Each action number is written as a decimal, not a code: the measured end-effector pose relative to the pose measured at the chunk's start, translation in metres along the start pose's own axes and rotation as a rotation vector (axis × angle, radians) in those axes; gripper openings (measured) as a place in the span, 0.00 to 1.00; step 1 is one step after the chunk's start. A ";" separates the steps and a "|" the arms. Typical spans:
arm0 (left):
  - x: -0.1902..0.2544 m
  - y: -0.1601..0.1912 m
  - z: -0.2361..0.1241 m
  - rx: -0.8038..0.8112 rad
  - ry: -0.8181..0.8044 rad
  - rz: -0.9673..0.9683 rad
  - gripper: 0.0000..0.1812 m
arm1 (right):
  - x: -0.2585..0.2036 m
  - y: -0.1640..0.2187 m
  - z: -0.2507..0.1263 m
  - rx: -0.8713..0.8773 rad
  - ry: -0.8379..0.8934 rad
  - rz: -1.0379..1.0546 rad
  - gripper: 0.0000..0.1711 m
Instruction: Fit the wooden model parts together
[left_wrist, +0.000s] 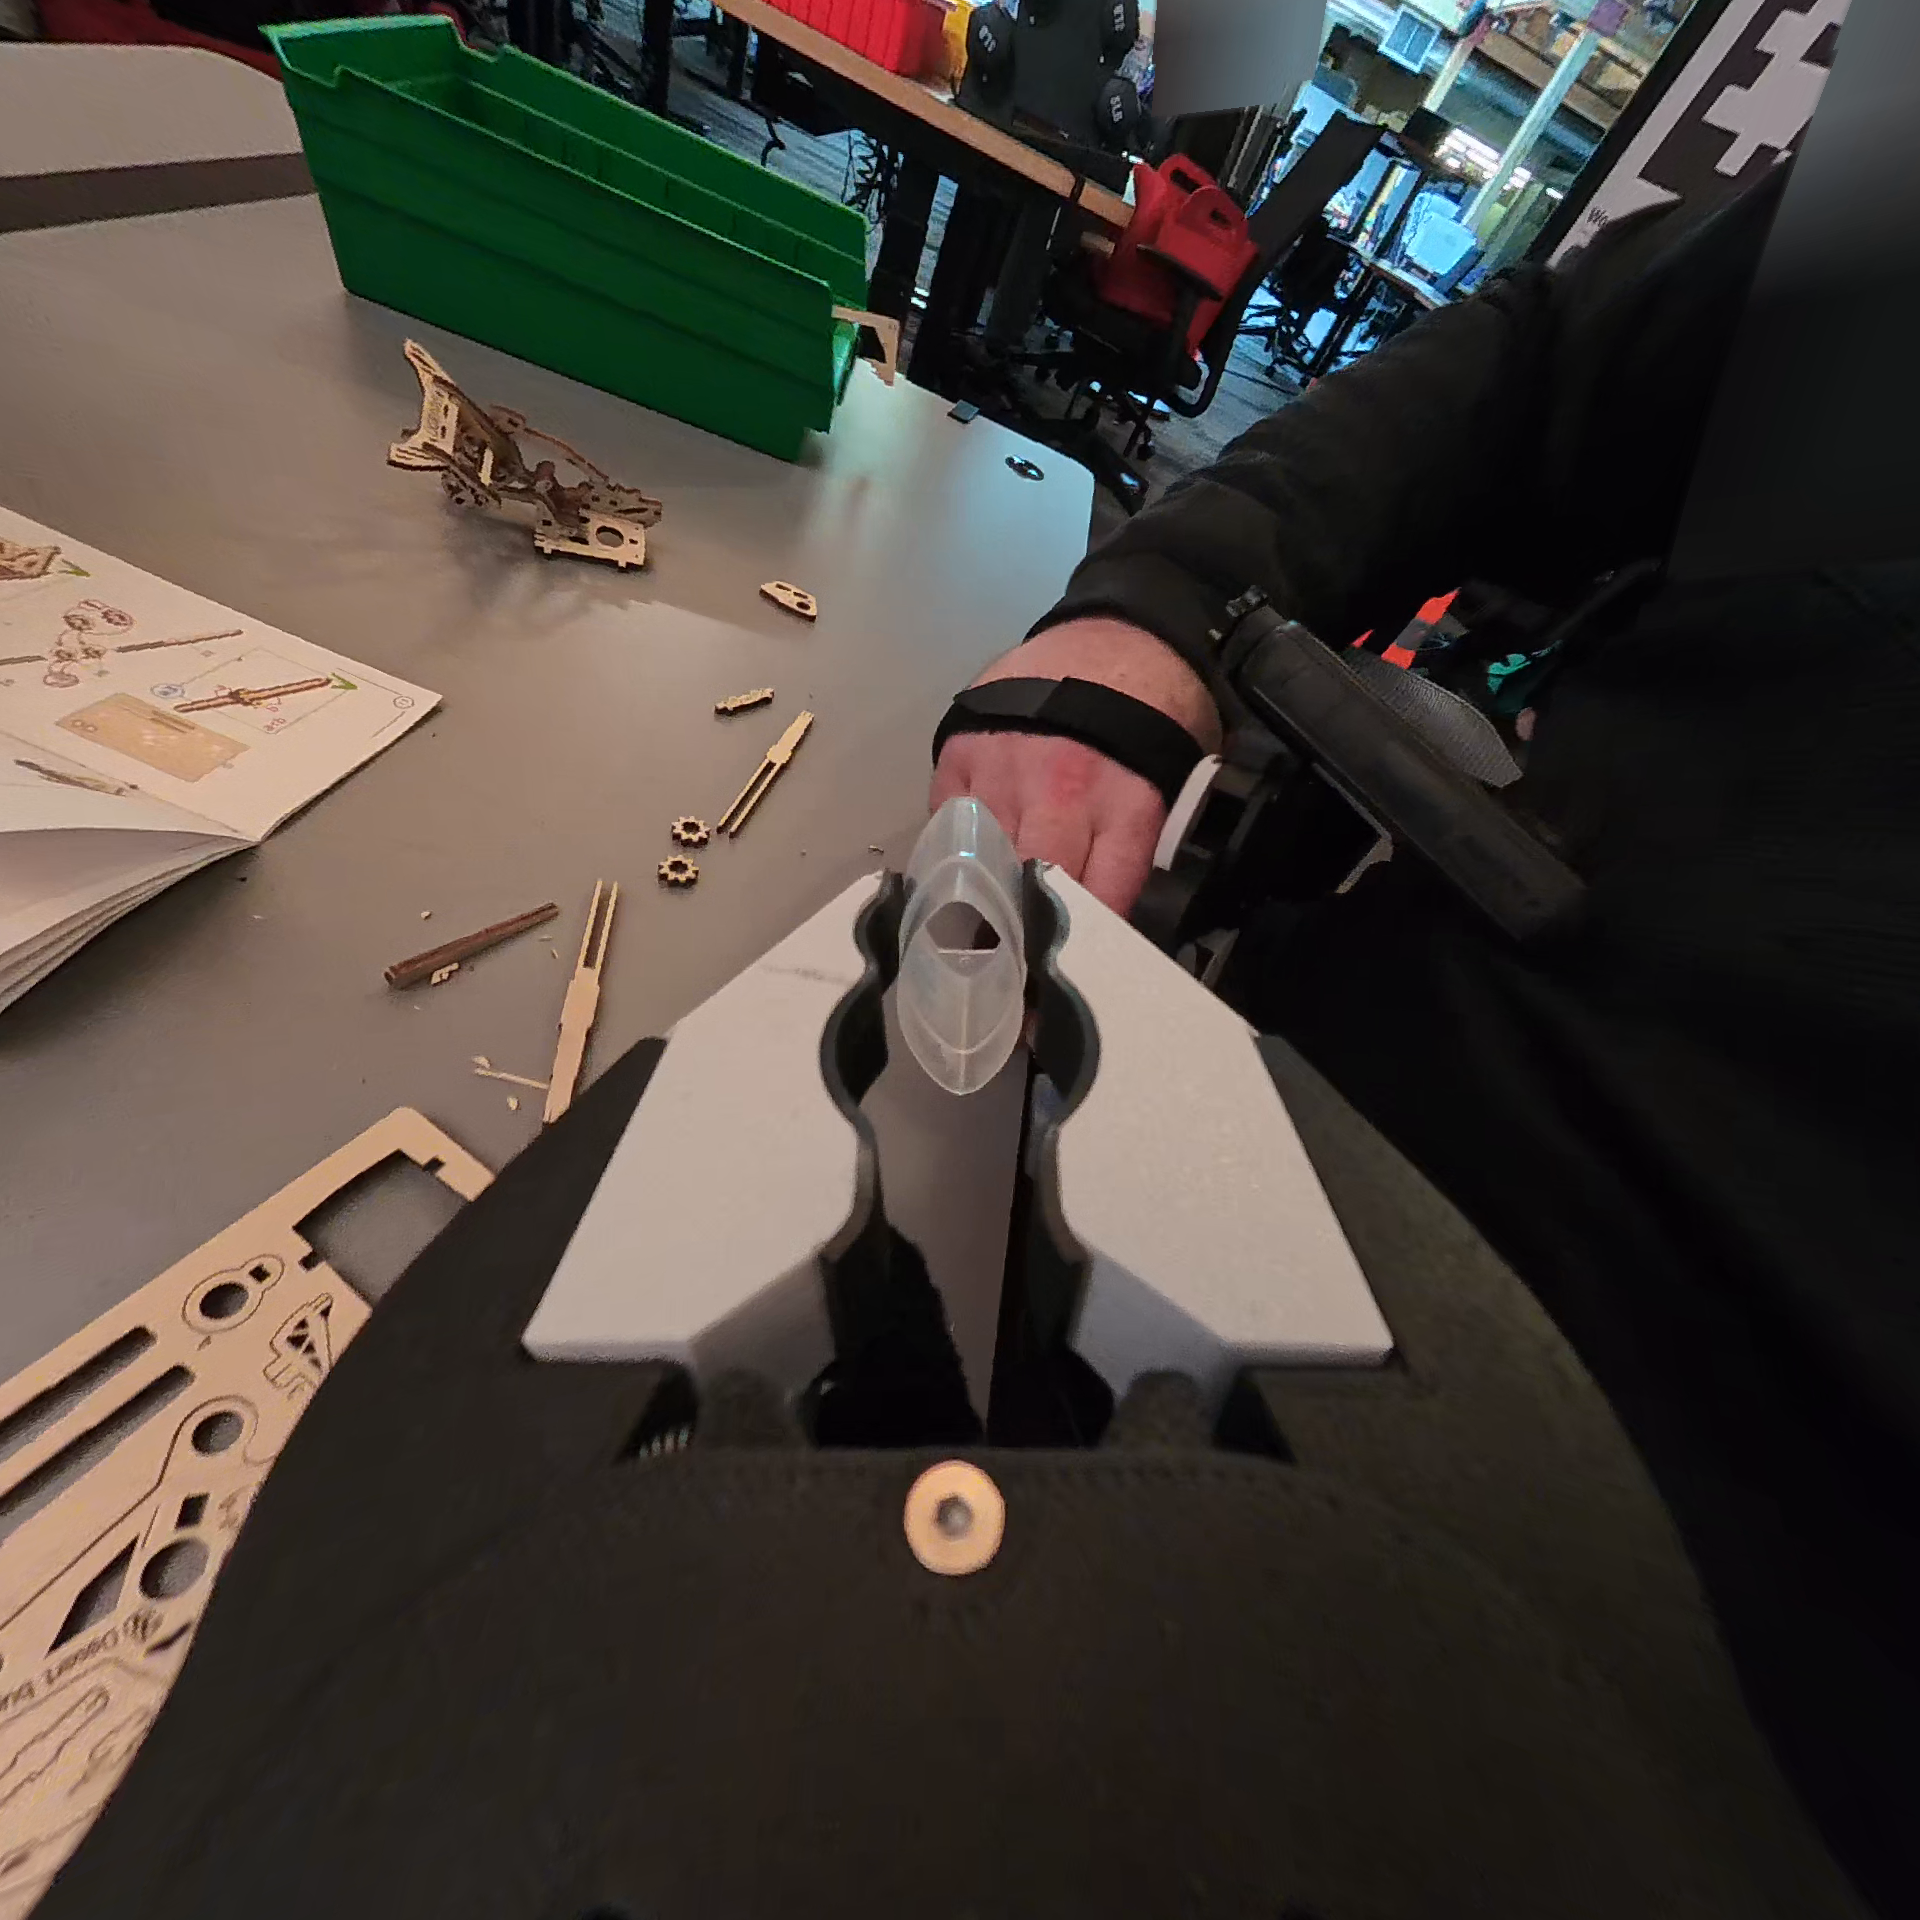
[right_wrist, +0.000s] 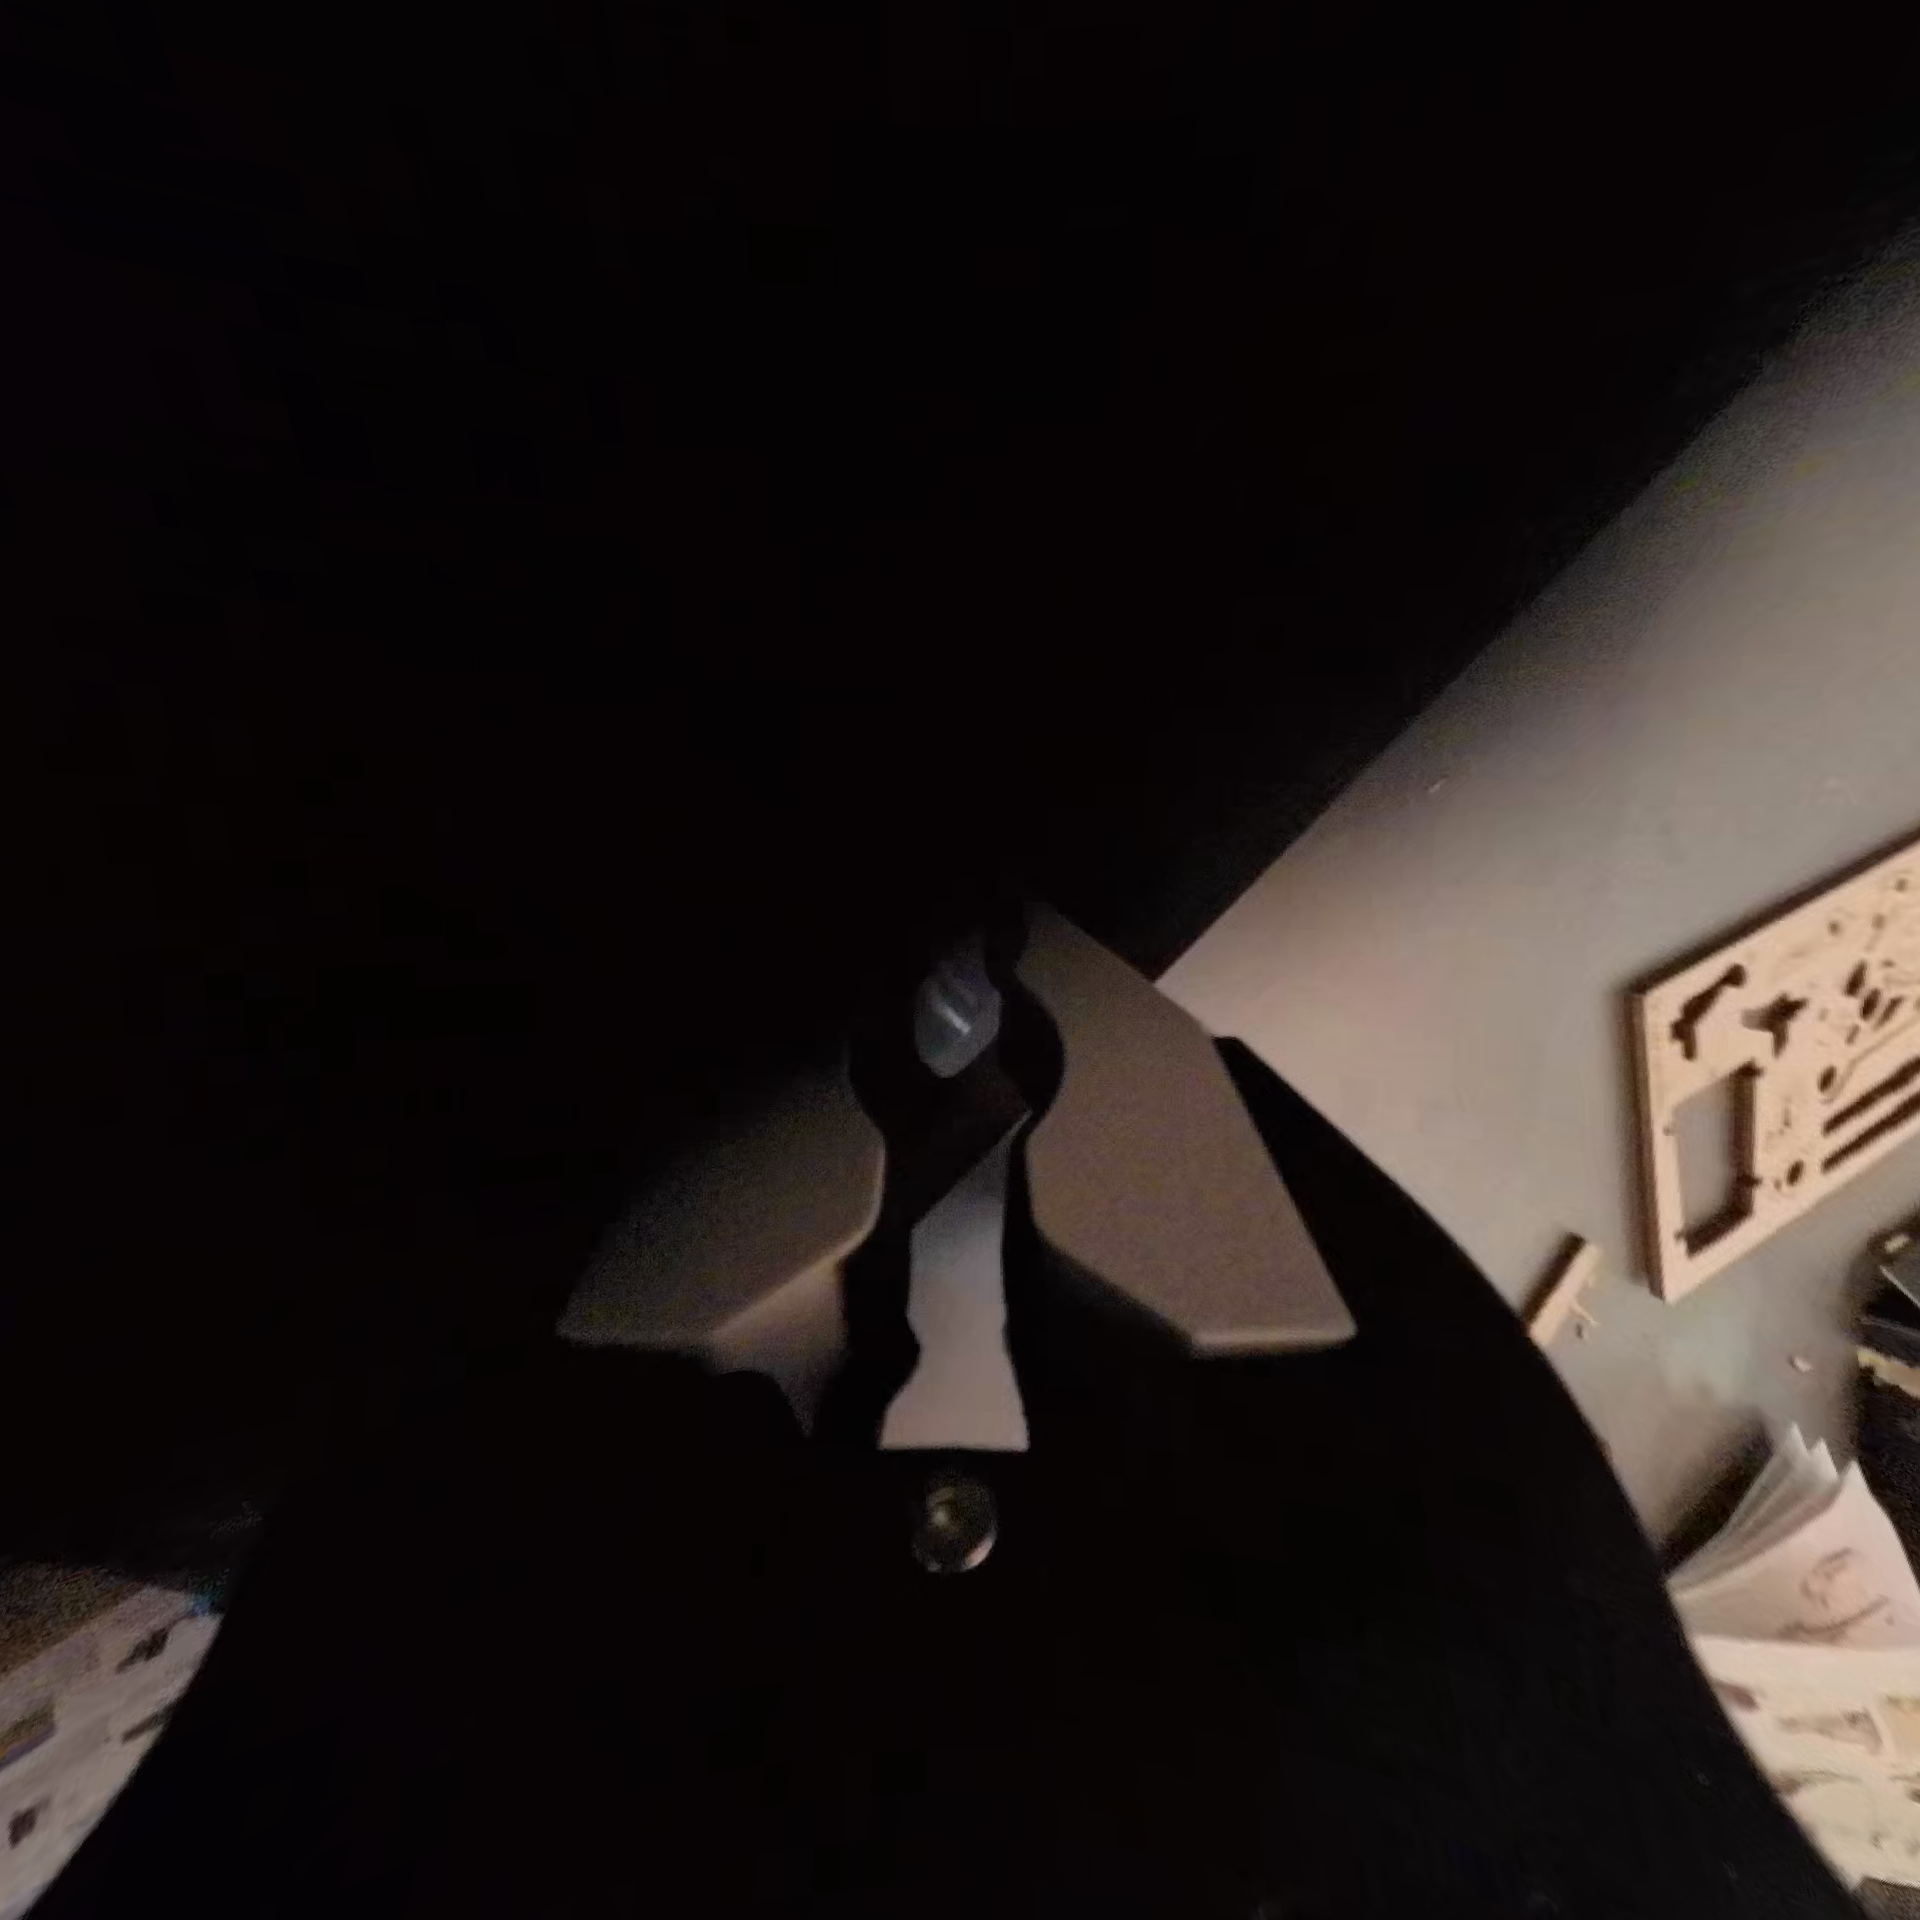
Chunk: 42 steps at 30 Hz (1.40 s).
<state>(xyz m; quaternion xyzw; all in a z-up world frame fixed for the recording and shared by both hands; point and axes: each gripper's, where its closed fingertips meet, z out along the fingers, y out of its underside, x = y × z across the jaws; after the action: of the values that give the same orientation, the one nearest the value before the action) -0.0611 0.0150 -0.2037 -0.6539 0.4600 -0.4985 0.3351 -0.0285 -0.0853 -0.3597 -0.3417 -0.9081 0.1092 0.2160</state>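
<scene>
grippers idle: my left gripper (left_wrist: 961, 935) has its fingers pressed together on nothing, off the table (left_wrist: 312, 343) edge. right gripper (right_wrist: 961, 1023) sits in darkness; i cannot tell its finger state. partly built wooden model (left_wrist: 520, 468) lies at eleven o'clock, loose gears (left_wrist: 684, 847) nearer. risk, in my judgement: a blind right approach scattering small parts.
</scene>
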 end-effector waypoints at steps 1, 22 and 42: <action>0.000 0.000 -0.003 -0.004 -0.013 0.007 0.12 | 0.004 -0.001 -0.002 0.010 0.011 0.020 0.00; -0.001 0.011 -0.032 0.023 -0.094 -0.019 0.12 | 0.017 -0.003 0.012 -0.038 -0.073 -0.090 0.15; -0.021 0.014 -0.106 0.106 -0.299 -0.050 0.12 | 0.034 -0.009 0.003 0.030 0.002 0.157 0.20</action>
<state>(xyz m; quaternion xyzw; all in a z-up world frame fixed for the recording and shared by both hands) -0.1686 0.0323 -0.1936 -0.7135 0.3615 -0.4273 0.4214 -0.0577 -0.0694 -0.3482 -0.4088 -0.8765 0.1390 0.2129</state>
